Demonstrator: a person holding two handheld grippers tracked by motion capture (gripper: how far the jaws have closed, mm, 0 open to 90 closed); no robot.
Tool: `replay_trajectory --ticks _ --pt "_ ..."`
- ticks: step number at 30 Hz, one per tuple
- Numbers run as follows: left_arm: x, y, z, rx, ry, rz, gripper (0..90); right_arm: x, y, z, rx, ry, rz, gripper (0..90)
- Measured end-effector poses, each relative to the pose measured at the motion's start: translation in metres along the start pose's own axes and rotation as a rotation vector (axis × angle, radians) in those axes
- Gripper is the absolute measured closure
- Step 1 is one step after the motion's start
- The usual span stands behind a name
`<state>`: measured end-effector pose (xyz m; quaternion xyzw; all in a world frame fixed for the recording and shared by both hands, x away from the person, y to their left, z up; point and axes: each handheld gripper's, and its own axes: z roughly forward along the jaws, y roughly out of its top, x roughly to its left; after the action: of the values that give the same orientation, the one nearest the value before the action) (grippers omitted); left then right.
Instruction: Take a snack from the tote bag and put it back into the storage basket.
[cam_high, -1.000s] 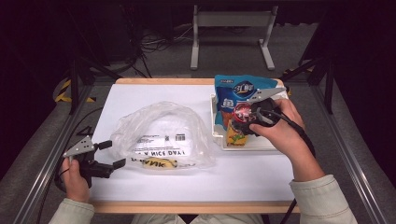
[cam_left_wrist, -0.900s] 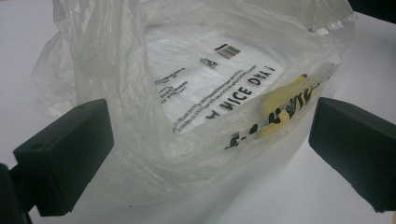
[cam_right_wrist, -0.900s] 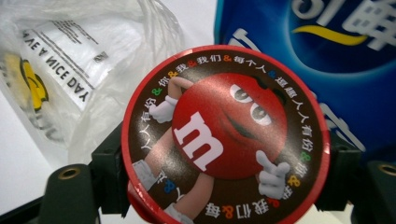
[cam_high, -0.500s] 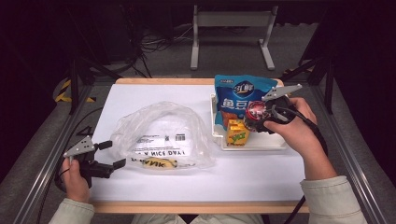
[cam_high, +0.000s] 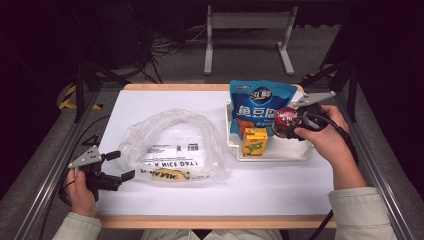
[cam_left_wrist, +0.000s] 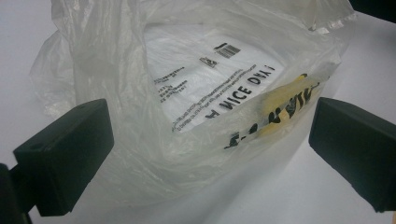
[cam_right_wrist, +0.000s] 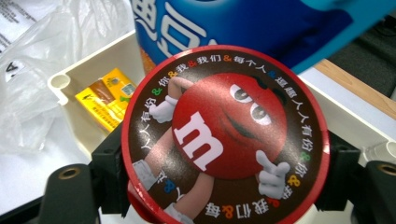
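The white table (cam_high: 165, 107) carried the biggest thing, a crumpled clear plastic bag (cam_high: 172, 145) lying left of centre with its printed side up. Right of it sat the white tray (cam_high: 272, 152), holding an upright blue snack pouch (cam_high: 257, 100) and a small yellow carton (cam_high: 254, 141).

Over that tray's right part, the right gripper (cam_high: 286, 122) was clamped on a round red candy tin (cam_right_wrist: 224, 135), jaws wide and pressing its rim from either side, the lid's printed face turned toward the gripper's own camera. The tin hung above the tray, just right of the carton and in front of the pouch.

Down at the near left corner, the left gripper (cam_left_wrist: 205, 154) waited with jaws well apart and nothing between them, aimed at the bag's near edge just ahead.

So the bag lay to the tin's left, past the tray wall, and the left gripper was by far the nearer one to open it.
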<state>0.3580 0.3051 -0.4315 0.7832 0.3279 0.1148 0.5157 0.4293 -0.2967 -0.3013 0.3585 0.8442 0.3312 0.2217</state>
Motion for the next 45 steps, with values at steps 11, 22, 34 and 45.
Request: replay_trajectory --ticks 11,22,34,45 --pt "0.0 0.0 0.0 0.002 0.002 -0.003 0.5 -0.013 -0.017 0.013 0.013 -0.002 0.015 26.0" --pt "0.0 0.0 -0.001 0.002 0.005 -0.003 0.5 -0.017 -0.035 0.033 0.036 0.006 0.016 26.0" --pt "0.0 0.0 0.0 0.002 0.003 -0.005 0.5 -0.015 -0.049 0.052 0.064 0.018 0.016 25.9" --pt "0.0 0.0 0.0 0.003 0.005 -0.002 0.5 -0.015 -0.056 0.063 0.091 0.024 0.019 25.9"
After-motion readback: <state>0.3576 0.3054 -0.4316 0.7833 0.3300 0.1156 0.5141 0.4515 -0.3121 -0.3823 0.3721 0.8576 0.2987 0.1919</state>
